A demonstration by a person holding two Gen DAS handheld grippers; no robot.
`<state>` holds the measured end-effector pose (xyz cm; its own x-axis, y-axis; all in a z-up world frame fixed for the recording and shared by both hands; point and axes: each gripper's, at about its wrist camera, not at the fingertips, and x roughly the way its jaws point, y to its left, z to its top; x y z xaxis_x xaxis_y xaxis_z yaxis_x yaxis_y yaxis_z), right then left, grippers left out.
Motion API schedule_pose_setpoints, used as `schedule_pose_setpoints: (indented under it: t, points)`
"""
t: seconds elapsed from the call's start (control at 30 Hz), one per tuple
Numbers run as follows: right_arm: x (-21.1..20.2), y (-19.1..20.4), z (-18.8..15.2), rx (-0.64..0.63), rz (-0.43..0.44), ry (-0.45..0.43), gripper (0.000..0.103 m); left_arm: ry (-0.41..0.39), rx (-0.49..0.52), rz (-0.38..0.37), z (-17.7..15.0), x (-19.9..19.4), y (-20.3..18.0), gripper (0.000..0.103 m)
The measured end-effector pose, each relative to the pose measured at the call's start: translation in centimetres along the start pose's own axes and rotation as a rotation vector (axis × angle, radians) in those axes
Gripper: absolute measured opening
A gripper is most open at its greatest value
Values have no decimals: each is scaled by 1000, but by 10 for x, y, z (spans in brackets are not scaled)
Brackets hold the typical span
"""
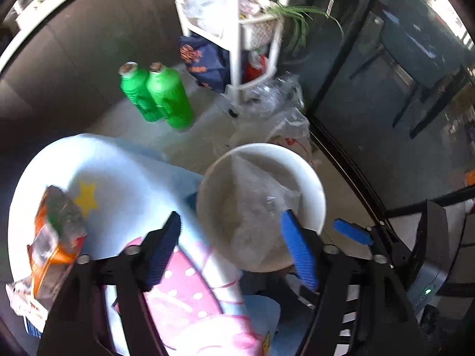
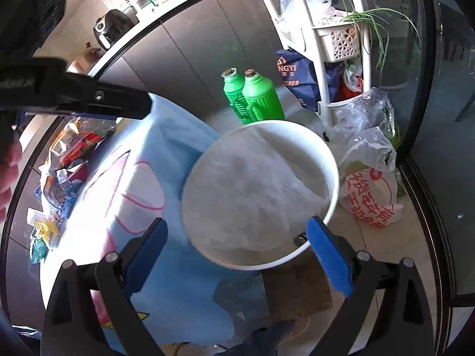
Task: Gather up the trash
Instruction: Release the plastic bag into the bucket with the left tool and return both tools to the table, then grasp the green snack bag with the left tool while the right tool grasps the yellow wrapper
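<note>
A white bucket (image 1: 299, 160) (image 2: 332, 163) lined with a clear plastic bag stands below the rim of a round table (image 1: 118, 184) (image 2: 166, 154) covered in a light blue and pink cloth. Crumpled wrappers (image 1: 56, 228) (image 2: 68, 160), orange, red and clear, lie along the table's left edge. My left gripper (image 1: 231, 250) is open above the table's edge and the bucket, its pads holding nothing. My right gripper (image 2: 237, 256) is open too, wide over the bucket's near rim; its right finger (image 2: 329, 255) is by that rim. The left gripper's dark body (image 2: 89, 98) crosses the upper left of the right wrist view.
Two green bottles (image 1: 157, 95) (image 2: 252, 98) stand on the floor behind the bucket. A white shelf rack (image 1: 234, 29) (image 2: 323, 59) with bags and a plant is behind them. Filled plastic bags (image 2: 368, 190) sit right of the bucket by a glass door. A hand (image 2: 9, 172) shows at left.
</note>
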<state>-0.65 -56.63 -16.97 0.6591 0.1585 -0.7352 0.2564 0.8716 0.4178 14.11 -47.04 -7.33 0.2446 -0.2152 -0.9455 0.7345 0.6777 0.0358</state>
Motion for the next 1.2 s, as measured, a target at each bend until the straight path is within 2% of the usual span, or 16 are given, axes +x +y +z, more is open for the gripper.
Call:
schedule_pose_setpoints:
  t: [0.1,0.2,0.33,0.4,0.5,0.7,0.93,1.1,1.2]
  points:
    - [-8,16,4,-27,8,-8,98,-63,-40,48,-17,-20,18,83]
    - [-22,42,7,-62,30,-25,100,-115,-92,81,-43,-50,43,86]
    - [-46,84,8,-119,52,-41,100,-208,-199,125,-92,-100,81,95]
    - [-58,110,5,-149,70,-48,100,-262,-280,134,-122,-127,103,95]
    - [-72,148,-4,-196,68,-48,100,-301,-386,143,-168,-153,133,95]
    - [-85,220,-30,-271,104,-32,100,-322,-534,202,-264,-178,186,95]
    - [-67,289,-60,-352,150,24,100,-302,-577,233,-352,-183,228,95]
    - [-34,335,-68,-457,168,90,99,-289,-588,198,-391,-173,255,95]
    - [-17,360,-66,-506,169,114,96,-290,-590,187,-399,-166,267,93]
